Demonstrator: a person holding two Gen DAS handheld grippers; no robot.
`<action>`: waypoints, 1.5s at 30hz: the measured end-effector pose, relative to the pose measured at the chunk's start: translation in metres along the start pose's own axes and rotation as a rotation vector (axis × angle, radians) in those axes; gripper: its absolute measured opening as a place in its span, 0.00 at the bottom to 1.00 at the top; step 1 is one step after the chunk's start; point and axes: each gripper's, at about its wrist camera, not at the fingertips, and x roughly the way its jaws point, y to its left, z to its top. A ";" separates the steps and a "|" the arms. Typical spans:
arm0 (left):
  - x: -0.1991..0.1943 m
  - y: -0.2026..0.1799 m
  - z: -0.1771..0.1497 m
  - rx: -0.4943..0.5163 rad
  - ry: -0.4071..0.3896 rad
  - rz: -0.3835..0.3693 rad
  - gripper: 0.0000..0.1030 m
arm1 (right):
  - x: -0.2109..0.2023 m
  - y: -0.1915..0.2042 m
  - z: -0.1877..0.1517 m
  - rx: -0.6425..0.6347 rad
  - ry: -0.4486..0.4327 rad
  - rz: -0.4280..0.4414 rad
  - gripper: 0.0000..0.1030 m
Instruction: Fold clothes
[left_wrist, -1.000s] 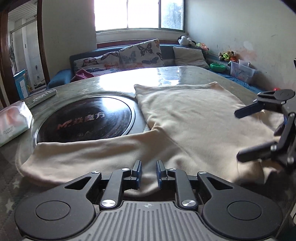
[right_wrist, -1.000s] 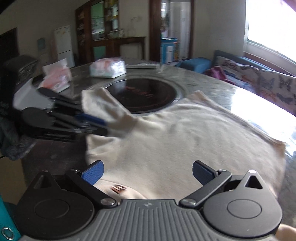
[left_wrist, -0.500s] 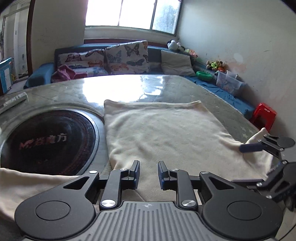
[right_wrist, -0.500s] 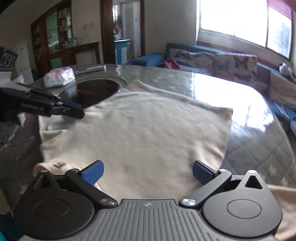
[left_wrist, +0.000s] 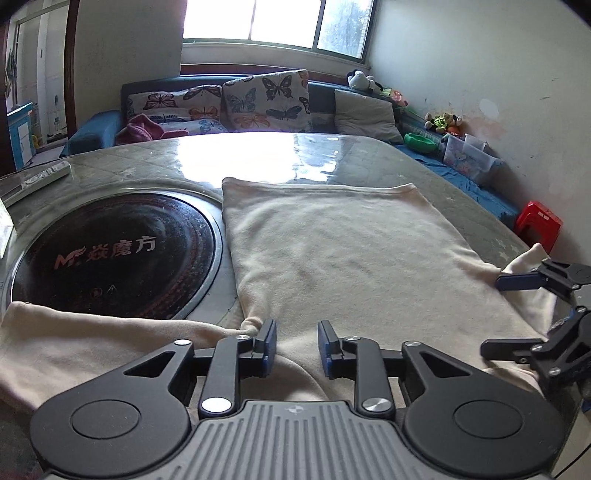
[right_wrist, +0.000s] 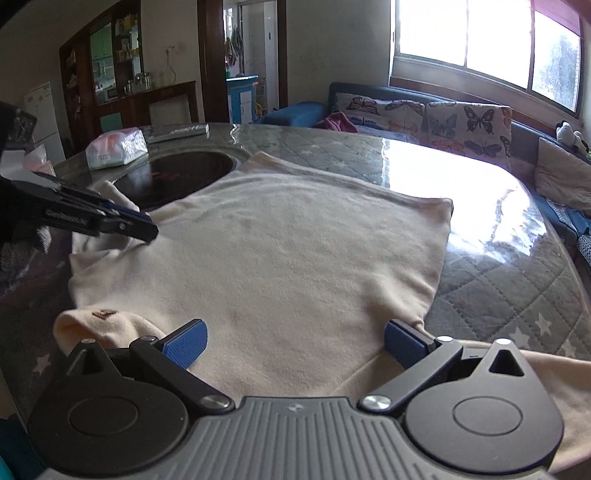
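A: Left wrist view?
B: Left tool (left_wrist: 297, 345) narrowly apart, gripping nothing, over near edge of cream garment (left_wrist: 332, 251) spread flat on counter (left_wrist: 155, 162).

A: Right wrist view?
B: Right tool (right_wrist: 293, 341) wide apart, low over garment's near edge.

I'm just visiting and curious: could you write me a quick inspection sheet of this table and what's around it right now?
Surface: quilted table under a glossy cover, with a round black cooktop set in it.
Job's things: cream garment spread flat, one sleeve out sideways.
Clutter: tissue pack, remote.
Grippers: left gripper slightly open over the cloth; right gripper wide open.
Cables: nothing seen.
Surroundings: sofa with butterfly cushions, red stool.
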 end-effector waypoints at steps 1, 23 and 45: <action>-0.004 -0.001 -0.001 0.000 -0.005 -0.002 0.31 | -0.001 0.001 -0.001 -0.004 -0.001 -0.005 1.00; -0.056 0.012 -0.054 0.028 -0.002 0.124 0.40 | -0.036 0.023 -0.010 -0.037 -0.081 -0.043 1.00; -0.074 0.069 -0.040 -0.219 -0.066 0.286 0.49 | -0.007 0.067 -0.007 -0.158 -0.033 0.049 1.00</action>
